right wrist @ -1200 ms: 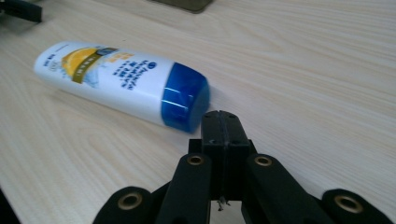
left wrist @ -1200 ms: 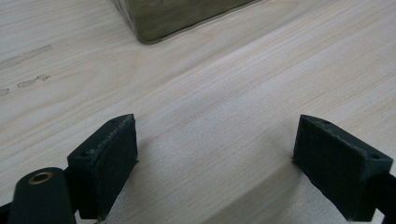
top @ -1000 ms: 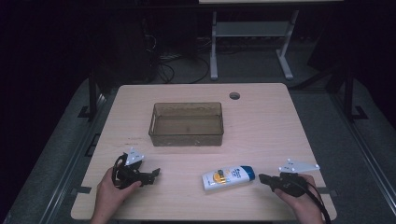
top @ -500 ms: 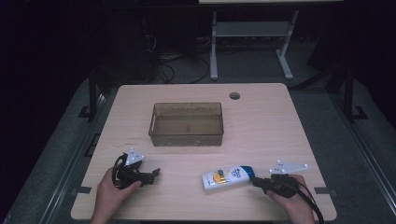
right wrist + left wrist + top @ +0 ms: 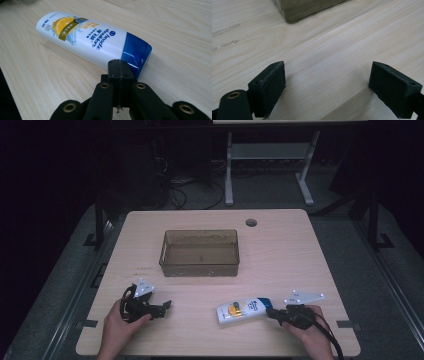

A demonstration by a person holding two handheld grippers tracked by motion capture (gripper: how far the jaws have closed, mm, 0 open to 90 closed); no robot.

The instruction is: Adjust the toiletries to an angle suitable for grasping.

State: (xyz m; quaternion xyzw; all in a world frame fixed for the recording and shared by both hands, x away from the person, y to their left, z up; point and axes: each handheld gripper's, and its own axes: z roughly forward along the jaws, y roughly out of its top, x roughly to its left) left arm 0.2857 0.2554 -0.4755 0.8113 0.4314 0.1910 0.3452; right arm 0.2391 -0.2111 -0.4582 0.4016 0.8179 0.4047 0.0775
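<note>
- Evidently, over the last second the right hand-held gripper [image 5: 272,312] had edged leftward across the surface [image 5: 280,245], from a small gap away to right at the blue cap of the shampoo bottle [image 5: 243,310].
- Its jaws were clenched flat together with nothing between them, so the bottle was not grasped; this looked like a nudge or a lining-up before any pickup.
- That bottle lay on its side near the front edge, well apart from the clear plastic bin [image 5: 200,252] at the centre.
- Meanwhile the left hand-held gripper [image 5: 167,305] had kept its place, resting low at the front left, jaws released wide over bare wood.
- Both forearms entered from the near edge.
</note>
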